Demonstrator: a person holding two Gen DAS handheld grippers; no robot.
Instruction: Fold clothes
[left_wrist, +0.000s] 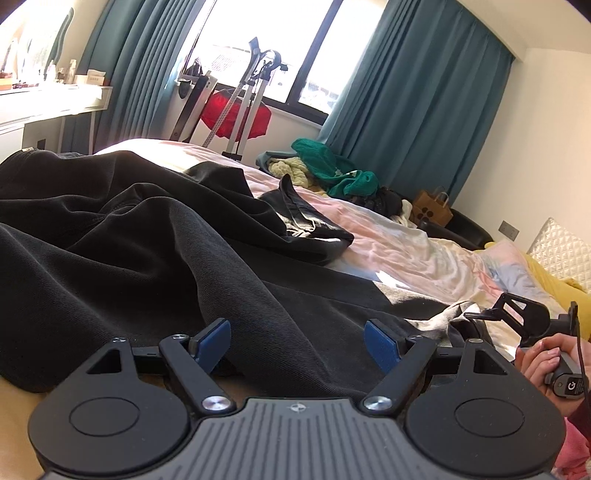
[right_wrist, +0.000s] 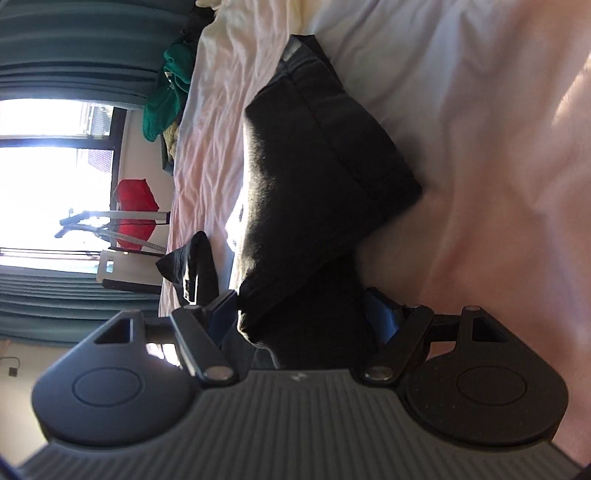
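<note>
Two grippers work near the black garment (left_wrist: 147, 236), which lies bunched on the pink bedsheet (left_wrist: 399, 243). My left gripper (left_wrist: 297, 343) gapes wide, holding nothing. My right gripper (right_wrist: 303, 317) has cloth between spread fingers. I should pinch firmly, then pull flat.

Bright daylight pours through the wide window (left_wrist: 280, 48) at twelve o'clock, flanked by teal curtains (left_wrist: 417, 99). A white desk (left_wrist: 48, 107) stands at ten o'clock, and a plain cream wall (left_wrist: 546, 140) with a socket (left_wrist: 509, 229) runs at two o'clock.
</note>
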